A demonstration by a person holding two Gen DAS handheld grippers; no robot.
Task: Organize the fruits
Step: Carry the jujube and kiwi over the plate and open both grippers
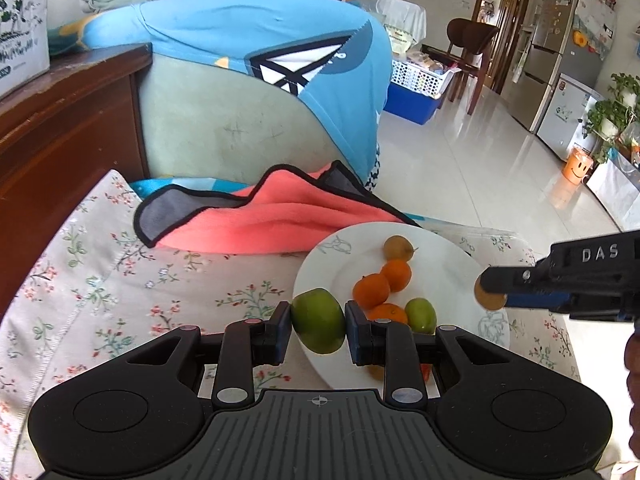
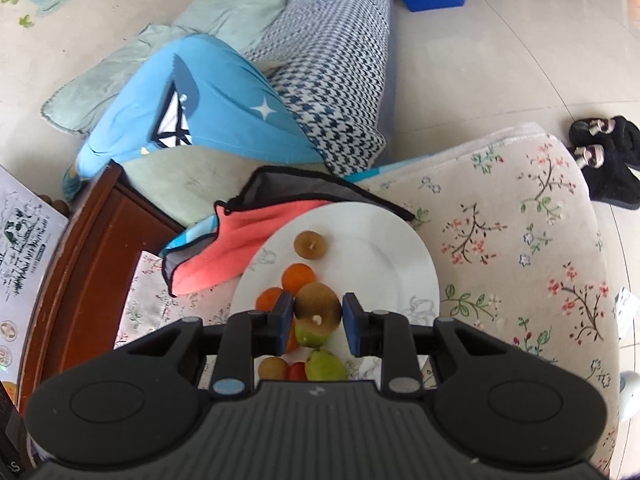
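A white plate lies on a floral cloth and holds several fruits: oranges, a brown round fruit and a small green fruit. My left gripper is shut on a green fruit just above the plate's left rim. My right gripper is shut on a brown fruit above the plate; in the left wrist view it comes in from the right with that brown fruit over the plate's right edge.
A pink cloth with black edging lies behind the plate. A dark wooden cabinet stands at the left, a blue-covered sofa behind. Black slippers sit on the tiled floor to the right.
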